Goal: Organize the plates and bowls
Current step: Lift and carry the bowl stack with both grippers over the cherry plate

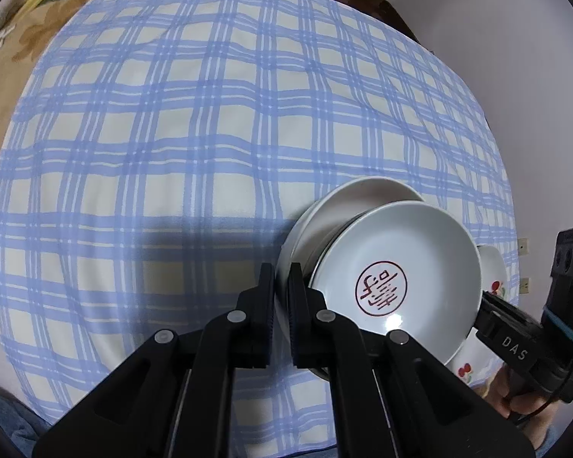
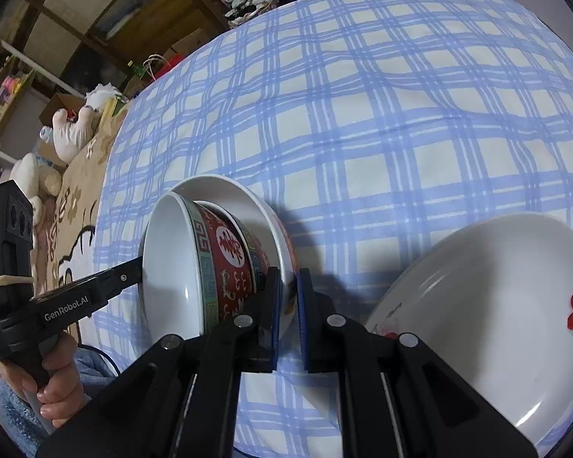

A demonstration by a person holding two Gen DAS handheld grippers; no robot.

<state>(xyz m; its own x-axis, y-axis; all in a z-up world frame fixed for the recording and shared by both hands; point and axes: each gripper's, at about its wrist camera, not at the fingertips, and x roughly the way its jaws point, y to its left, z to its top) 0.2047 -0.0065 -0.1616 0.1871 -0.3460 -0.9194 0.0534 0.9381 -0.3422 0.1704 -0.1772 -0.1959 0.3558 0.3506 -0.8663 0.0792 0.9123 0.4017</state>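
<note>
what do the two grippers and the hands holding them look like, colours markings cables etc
Both are matte black plastic with scissor-like linkages and round silver pivot pins. The left gripper has black ribbed pads and white "GenRobot.AI" lettering with a tan rubber band round its body. The right gripper has blue pads, white "DAS" lettering, a teal band and a thin black cable. Bare hands grip pistol-style handles.

A blue and white checked cloth point(image 2: 382, 122) covers the table. Left of the cloth sits a white stuffed toy point(image 2: 74, 129) on a tan blanket point(image 2: 84, 175). Behind the cloth stands a dark wooden shelf point(image 2: 133, 11)
</note>
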